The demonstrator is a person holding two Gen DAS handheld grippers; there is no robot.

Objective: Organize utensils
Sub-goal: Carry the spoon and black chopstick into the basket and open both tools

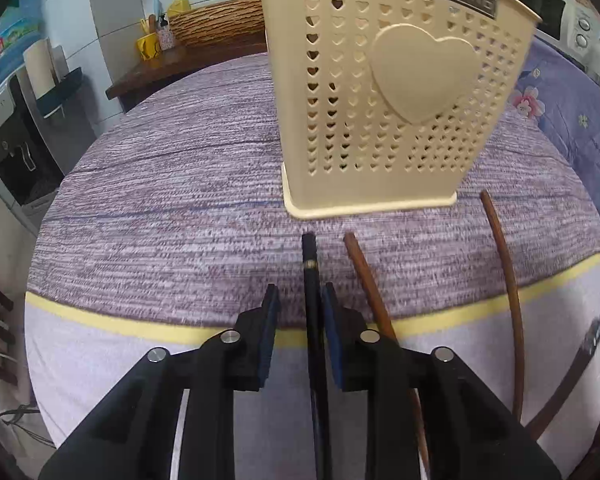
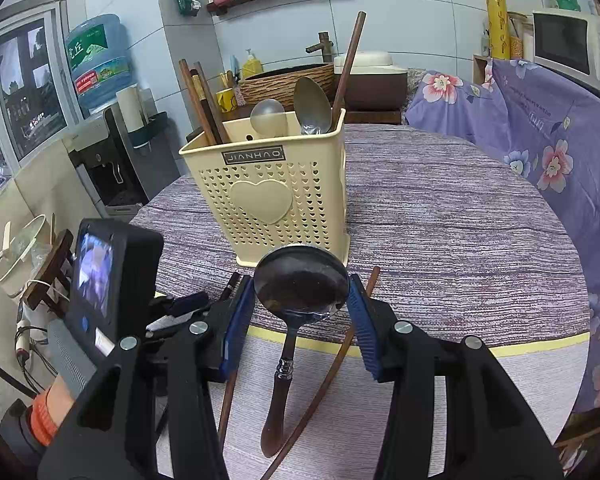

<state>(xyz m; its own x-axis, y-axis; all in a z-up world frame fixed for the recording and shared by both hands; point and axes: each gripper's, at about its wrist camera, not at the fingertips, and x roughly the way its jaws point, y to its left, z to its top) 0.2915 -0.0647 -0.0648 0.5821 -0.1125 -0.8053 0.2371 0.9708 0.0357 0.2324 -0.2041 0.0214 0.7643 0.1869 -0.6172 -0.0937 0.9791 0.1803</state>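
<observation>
Chopsticks lie on the purple-grey surface (image 1: 160,200) at lower centre of the left wrist view: a black chopstick (image 1: 310,280) runs between the narrow jaws of the left gripper (image 1: 299,300), a visible gap on its left side, so I cannot tell whether it is pinched, and 2 brown chopsticks (image 1: 364,276) lie to its right. Behind them stands the cream utensil holder (image 1: 380,120). In the right wrist view the right gripper (image 2: 301,300) holds a dark ladle (image 2: 300,284) by its bowl, handle hanging toward the lower frame, before that holder, which holds spoons (image 2: 312,108) and more chopsticks.
</observation>
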